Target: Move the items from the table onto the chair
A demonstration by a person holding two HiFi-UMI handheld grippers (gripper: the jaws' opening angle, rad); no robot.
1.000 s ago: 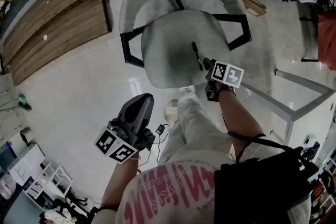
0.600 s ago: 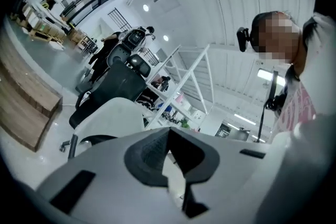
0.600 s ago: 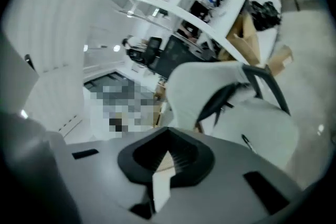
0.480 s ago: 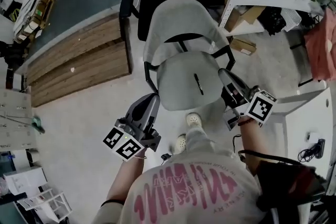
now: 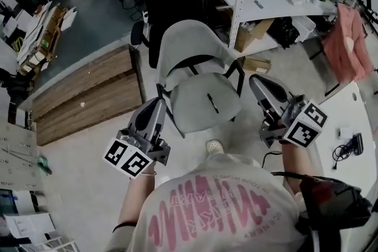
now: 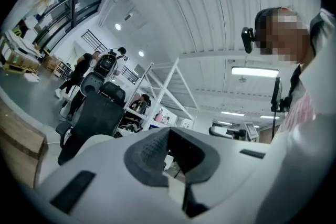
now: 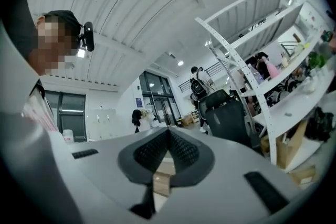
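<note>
Between trips, looks like, with pen point(image 5: 209, 102) on chair point(image 5: 188, 91). Holding left gripper point(image 5: 157, 105) and right gripper point(image 5: 256, 82) pressed shut, empty. Next: probably turn back, open up, grab another item.

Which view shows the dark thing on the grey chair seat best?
Head view: the dark item lies in full sight on the grey chair seat. Both gripper views point up at ceiling and shelving; neither shows it.
</note>
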